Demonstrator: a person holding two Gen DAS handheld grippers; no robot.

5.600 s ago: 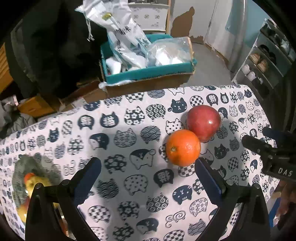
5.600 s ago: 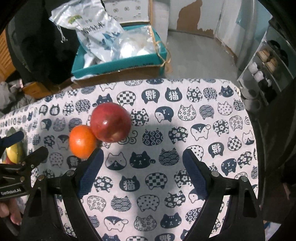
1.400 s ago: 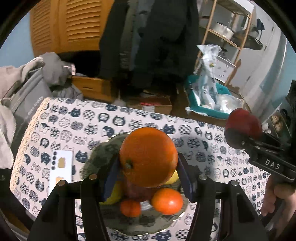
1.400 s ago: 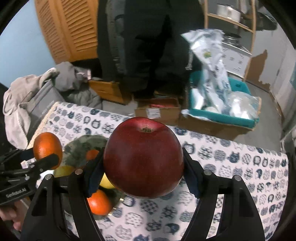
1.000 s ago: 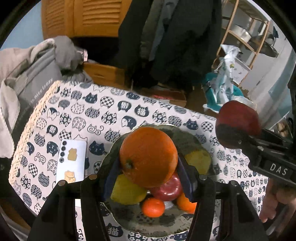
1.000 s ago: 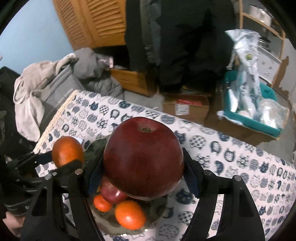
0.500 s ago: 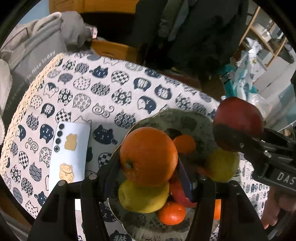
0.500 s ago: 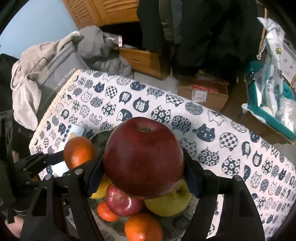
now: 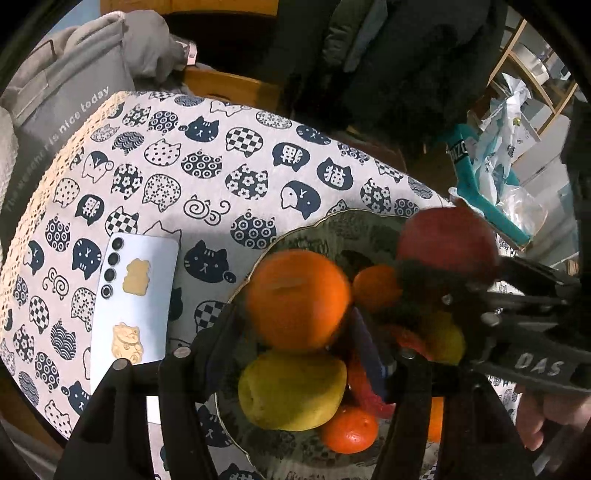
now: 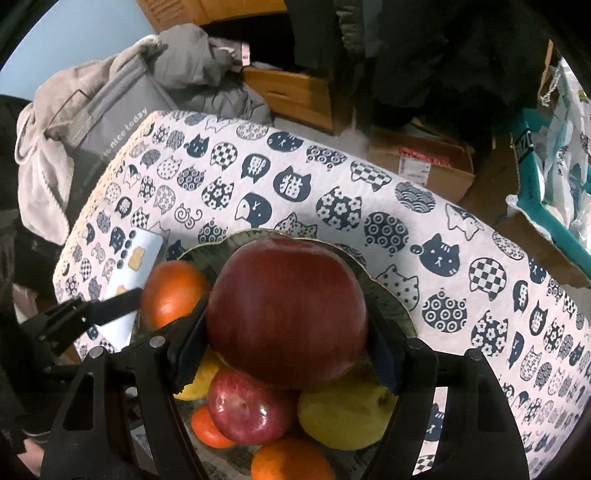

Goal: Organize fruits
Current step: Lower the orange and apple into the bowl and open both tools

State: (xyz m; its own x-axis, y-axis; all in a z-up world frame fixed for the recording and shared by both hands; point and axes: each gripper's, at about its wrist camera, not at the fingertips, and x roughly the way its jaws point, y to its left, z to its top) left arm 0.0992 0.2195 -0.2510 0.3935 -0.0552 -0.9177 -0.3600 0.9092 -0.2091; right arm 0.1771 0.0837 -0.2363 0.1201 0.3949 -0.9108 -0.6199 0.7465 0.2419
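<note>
A round orange fruit (image 9: 297, 299) is held tight between the fingers of the left gripper (image 9: 295, 325), and a big dark red apple (image 10: 286, 314) between those of the right gripper (image 10: 286, 343), both above the full green fruit plate (image 10: 397, 302).

A counter (image 10: 369, 206) under a white cloth printed with navy cat faces stands in a cluttered room with a pale blue wall (image 10: 74, 40). Behind it are slatted wooden cabinet doors (image 10: 173, 11), a low wooden drawer unit (image 10: 295, 92), hanging dark coats (image 9: 406, 55) and a grey bag (image 9: 66, 96). At the right stand a cardboard box (image 10: 421, 162) and a wooden shelf rack (image 9: 532, 70).
</note>
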